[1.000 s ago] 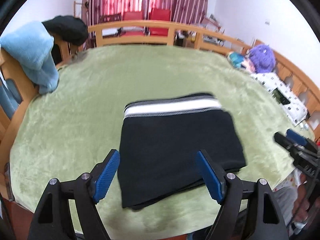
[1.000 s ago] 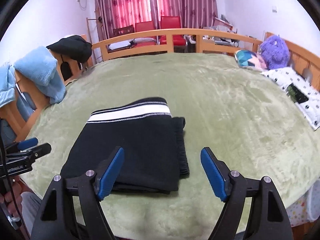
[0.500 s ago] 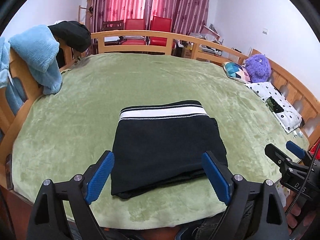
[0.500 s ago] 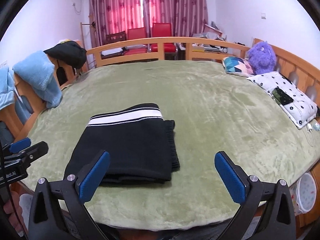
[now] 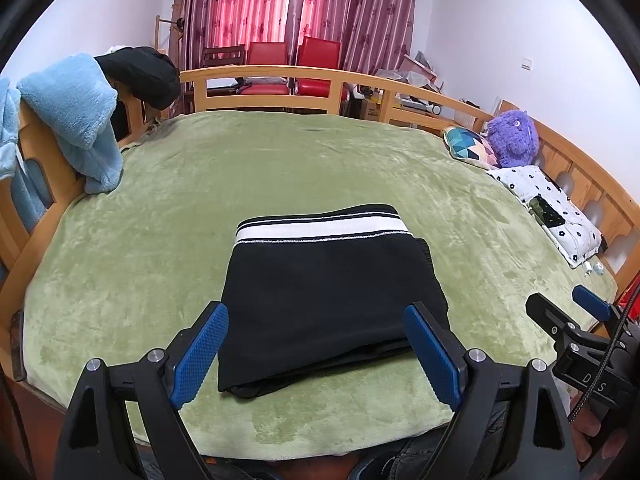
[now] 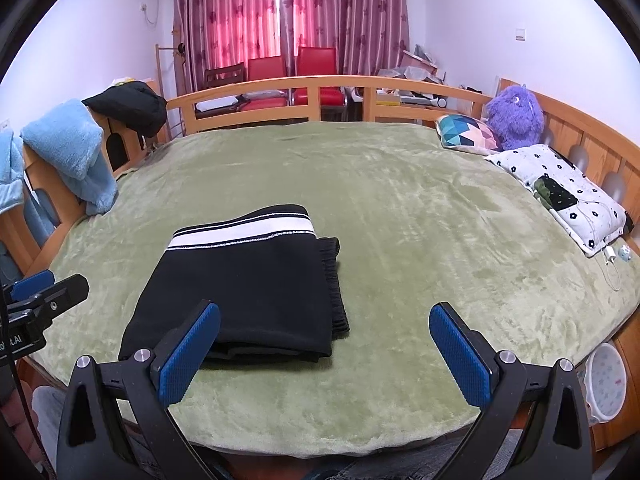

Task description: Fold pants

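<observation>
Black pants [image 5: 332, 292], folded into a compact rectangle, lie flat on the green blanket [image 5: 280, 168] near its front edge. Their white-striped waistband [image 5: 320, 230] faces away from me. My left gripper [image 5: 315, 309] hovers open just before the fold's near edge, with its blue pads clear of the cloth. In the right wrist view the same pants [image 6: 248, 288] sit left of centre. My right gripper [image 6: 325, 307] is open there, over the pants' near right corner and bare blanket, and holds nothing. Each gripper also shows at the edge of the other's view: the right gripper [image 5: 576, 312] and the left gripper [image 6: 44, 292].
A wooden rail [image 5: 280, 80] rings the bed. A light blue fleece [image 5: 76, 116] and a black garment [image 5: 140, 74] hang over it at the left. At the right lie a purple plush [image 5: 514, 138], a patterned cushion [image 5: 470, 146] and a dotted pillow [image 5: 552, 208]. A white bucket [image 6: 606, 380] stands beside the bed.
Both grippers drew back from the pants toward the bed's front edge and rose a little, and their jaws spread wider. The folded pants stayed where they lay.
</observation>
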`<control>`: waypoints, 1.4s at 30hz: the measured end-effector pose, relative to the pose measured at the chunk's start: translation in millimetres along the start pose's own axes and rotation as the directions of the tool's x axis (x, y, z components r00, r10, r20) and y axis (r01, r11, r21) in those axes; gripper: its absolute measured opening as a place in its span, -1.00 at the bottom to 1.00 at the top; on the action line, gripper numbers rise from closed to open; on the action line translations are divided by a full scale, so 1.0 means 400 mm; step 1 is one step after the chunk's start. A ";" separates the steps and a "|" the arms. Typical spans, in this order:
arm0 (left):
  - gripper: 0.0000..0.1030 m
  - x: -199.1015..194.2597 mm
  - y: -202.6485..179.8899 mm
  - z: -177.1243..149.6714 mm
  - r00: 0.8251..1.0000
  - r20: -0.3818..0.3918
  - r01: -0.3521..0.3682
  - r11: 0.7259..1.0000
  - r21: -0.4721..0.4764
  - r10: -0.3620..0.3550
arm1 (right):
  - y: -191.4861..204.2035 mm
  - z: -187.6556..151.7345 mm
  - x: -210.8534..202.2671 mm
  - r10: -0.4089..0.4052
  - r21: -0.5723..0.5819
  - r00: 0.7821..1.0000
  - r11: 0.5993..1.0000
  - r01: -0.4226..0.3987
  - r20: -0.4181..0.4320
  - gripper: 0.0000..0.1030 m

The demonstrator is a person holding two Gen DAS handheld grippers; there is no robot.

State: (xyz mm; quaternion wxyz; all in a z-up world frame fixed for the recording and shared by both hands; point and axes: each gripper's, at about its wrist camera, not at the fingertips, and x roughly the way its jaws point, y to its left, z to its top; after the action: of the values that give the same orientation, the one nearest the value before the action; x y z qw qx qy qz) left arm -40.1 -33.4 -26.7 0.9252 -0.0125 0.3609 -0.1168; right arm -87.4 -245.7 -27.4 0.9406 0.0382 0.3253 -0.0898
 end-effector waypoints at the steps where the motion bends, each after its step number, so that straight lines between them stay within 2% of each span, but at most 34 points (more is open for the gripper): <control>1: 0.74 -0.001 0.000 0.000 1.000 0.003 -0.001 1.000 -0.004 0.001 | -0.003 -0.001 0.001 -0.001 -0.004 1.000 1.000 0.001 0.000 0.99; 42: 0.74 0.007 0.052 -0.004 1.000 0.002 -0.020 1.000 -0.019 0.020 | 0.014 0.002 0.009 -0.014 -0.023 1.000 1.000 0.014 0.006 0.99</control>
State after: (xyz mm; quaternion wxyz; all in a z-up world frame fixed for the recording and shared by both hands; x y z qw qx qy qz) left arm -34.9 -13.8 -31.8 0.9266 -0.0176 0.3610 -0.1041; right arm -83.1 -240.6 -28.8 0.9412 0.0247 0.3240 -0.0926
